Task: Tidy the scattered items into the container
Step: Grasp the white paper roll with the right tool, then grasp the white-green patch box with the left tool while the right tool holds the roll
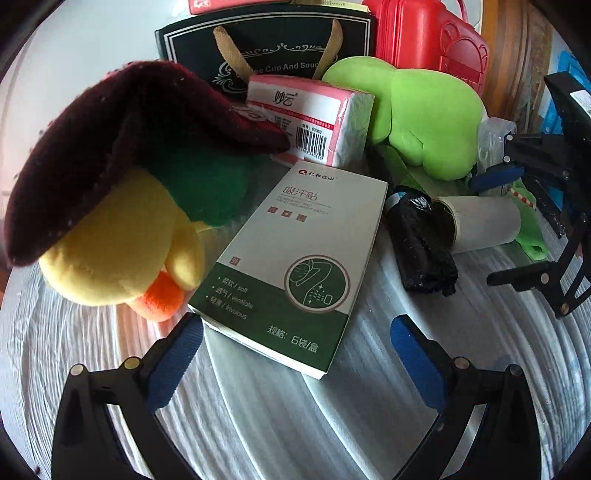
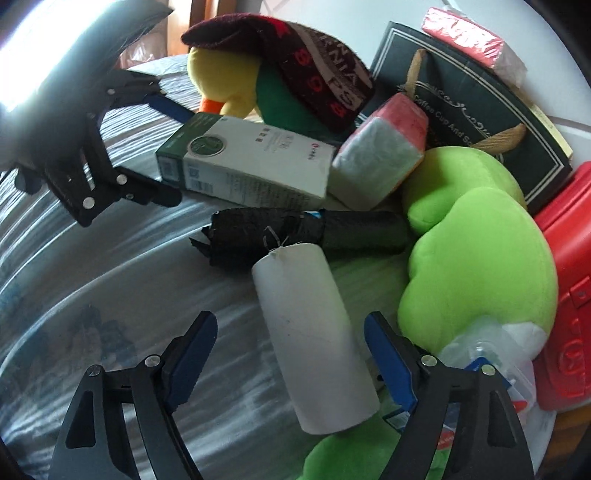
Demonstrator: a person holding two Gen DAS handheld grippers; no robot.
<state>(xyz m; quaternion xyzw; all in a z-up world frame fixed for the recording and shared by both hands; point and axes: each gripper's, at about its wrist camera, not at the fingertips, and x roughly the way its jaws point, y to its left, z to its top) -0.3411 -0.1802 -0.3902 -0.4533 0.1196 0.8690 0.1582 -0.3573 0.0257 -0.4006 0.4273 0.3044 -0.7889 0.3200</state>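
Note:
A green-and-white box lies flat on the ribbed surface, its near end between the fingers of my left gripper. That gripper is open and its pads stand clear of the box. A white roll lies between the fingers of my right gripper, which is open. Its right pad is close beside the roll and its left pad is well apart. Behind the roll is a black bag roll. A yellow duck plush under a dark red knit hat sits left of the box.
A pink tissue pack and a lime green plush lie behind the box. A dark gift bag and a red plastic case stand at the back. A clear plastic bag lies by the right gripper. The left gripper shows at left.

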